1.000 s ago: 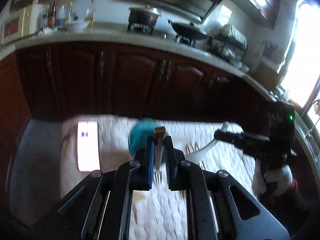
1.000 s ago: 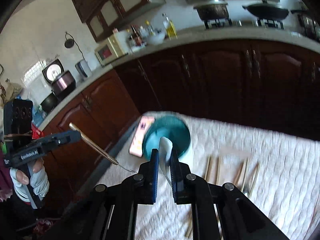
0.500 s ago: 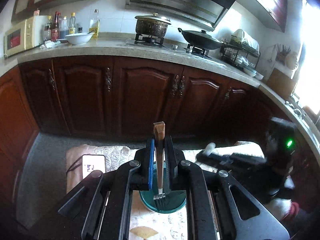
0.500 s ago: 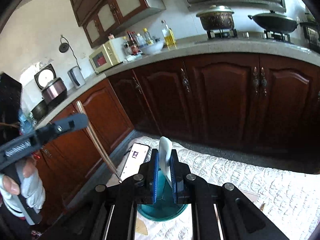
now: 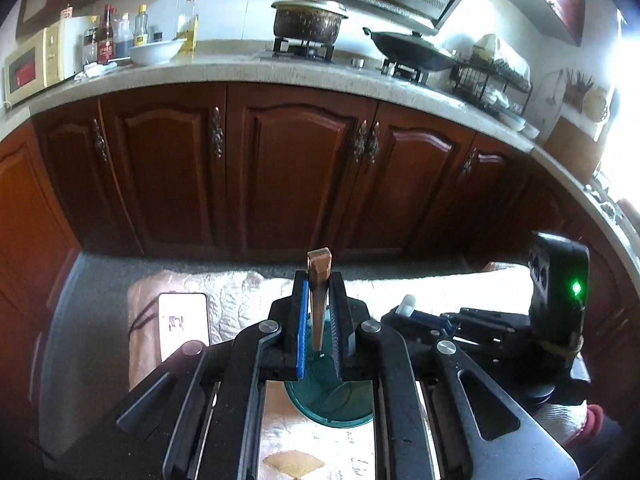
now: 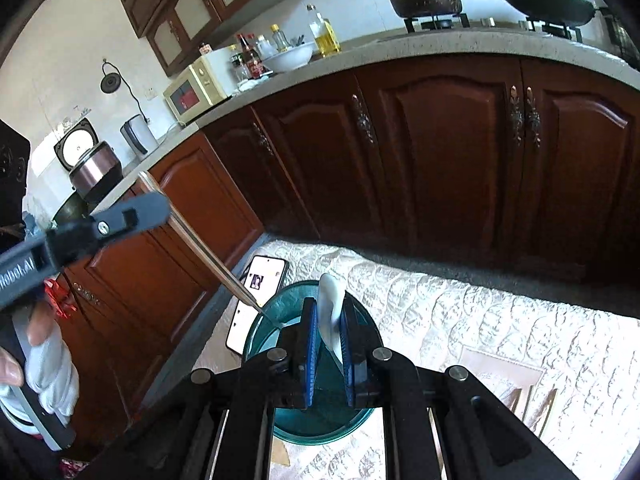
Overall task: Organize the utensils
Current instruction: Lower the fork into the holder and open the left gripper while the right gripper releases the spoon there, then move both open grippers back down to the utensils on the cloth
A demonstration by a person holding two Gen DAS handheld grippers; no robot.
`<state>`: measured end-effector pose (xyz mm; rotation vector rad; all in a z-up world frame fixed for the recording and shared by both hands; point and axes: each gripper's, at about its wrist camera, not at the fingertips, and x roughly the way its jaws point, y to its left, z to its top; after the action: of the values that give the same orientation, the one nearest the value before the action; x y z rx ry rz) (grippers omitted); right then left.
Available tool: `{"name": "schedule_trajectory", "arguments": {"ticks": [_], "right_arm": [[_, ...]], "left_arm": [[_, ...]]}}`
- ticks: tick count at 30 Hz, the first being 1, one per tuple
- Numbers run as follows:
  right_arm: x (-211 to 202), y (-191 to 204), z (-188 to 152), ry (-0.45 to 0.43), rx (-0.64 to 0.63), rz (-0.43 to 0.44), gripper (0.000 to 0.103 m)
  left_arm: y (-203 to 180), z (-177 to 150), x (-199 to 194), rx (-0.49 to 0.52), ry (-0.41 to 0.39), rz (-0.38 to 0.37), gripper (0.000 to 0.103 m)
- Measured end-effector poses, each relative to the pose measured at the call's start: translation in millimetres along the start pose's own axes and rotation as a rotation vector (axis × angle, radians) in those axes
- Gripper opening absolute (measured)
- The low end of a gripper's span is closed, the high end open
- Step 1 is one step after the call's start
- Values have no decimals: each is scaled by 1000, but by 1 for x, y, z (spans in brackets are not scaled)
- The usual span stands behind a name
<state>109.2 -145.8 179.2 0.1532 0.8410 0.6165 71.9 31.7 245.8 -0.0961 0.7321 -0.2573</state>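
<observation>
Two tools, each clamped on one utensil. Left tool (image 5: 319, 318): closed on one fork (image 5: 319, 300) with a wooden handle, handle end up, tines pointing down over the cup; the right wrist view shows the fork slanting down to the cup's rim. Right tool (image 6: 329, 344): closed on one white spoon (image 6: 331, 312), its handle end sticking up past the fingers, the lower part hidden between them, directly above the cup. One teal cup (image 6: 264, 330), round, open top, standing on the table (image 6: 460, 304), which is covered with a cream quilted cloth. One phone (image 6: 258, 304), screen lit, lying flat on the cloth just beside the cup, on its left. Wooden chopsticks (image 6: 548, 410), lying on the cloth to the right of the cup, partly hidden by the right tool; count cannot be told. Background: dark wooden kitchen cabinets, one pot (image 5: 309, 20), one wok (image 5: 412, 46), one microwave (image 5: 34, 64).
</observation>
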Motion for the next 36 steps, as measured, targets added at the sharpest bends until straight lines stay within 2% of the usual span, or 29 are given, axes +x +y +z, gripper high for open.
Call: {"name": "schedule_trajectory", "arguments": {"ticks": [9, 15, 17, 19, 20, 21, 24, 27, 36], "right_arm": [[25, -9, -8, 74, 23, 2, 10], [30, -10, -13, 74, 2, -30, 10], [26, -13, -14, 65, 9, -39, 14], [20, -15, -15, 48, 21, -24, 21], [16, -16, -16, 39, 24, -21, 23], [12, -16, -17, 32, 23, -21, 24], [1, -16, -24, 18, 9, -41, 27], [-9, -15, -29, 9, 10, -45, 28], [-45, -7, -46, -23, 2, -70, 31]], "left_arm": [[-1, -20, 32, -12, 45, 64, 9], [-2, -27, 40, -14, 45, 92, 9], [-1, -27, 40, -27, 42, 93, 9], [0, -27, 39, -40, 38, 89, 13], [0, -27, 38, -46, 38, 88, 20], [1, -28, 36, -53, 35, 88, 33], [3, -29, 28, -84, 16, 75, 50], [3, -31, 16, -103, -2, 69, 55], [-19, -55, -3, -94, 0, 94, 55]]}}
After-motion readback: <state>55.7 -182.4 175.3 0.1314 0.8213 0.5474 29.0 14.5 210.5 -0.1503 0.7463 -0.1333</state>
